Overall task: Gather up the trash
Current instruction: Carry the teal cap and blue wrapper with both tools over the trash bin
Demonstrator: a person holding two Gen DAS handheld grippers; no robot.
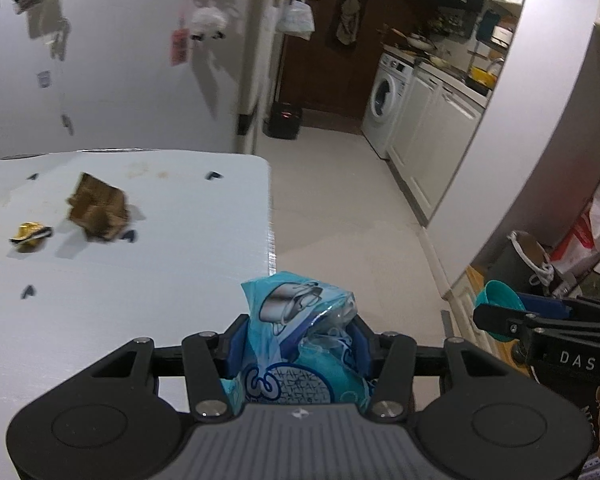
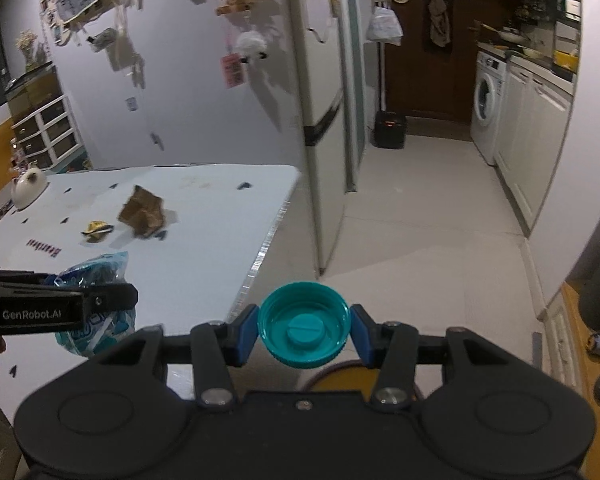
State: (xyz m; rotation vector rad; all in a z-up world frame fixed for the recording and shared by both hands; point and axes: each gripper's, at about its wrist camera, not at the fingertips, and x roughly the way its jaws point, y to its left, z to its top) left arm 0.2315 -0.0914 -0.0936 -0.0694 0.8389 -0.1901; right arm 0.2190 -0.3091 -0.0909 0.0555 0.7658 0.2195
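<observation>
Left gripper (image 1: pixel 298 344) is gripping a blue wrapper (image 1: pixel 300 320), right gripper (image 2: pixel 304 334) is pinching a teal cap (image 2: pixel 303 332) (cardboard scrap (image 1: pixel 98 210) and gold wrapper (image 1: pixel 30 234) are waiting on the bench (image 1: pixel 160 280)).

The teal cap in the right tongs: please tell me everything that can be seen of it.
The teal cap is a round plastic screw lid with a ribbed outer rim. Its open inside faces the camera, showing a raised round plug at the centre. The right tongs pinch it at both sides between blue pads, off the table edge, above the floor.
</observation>
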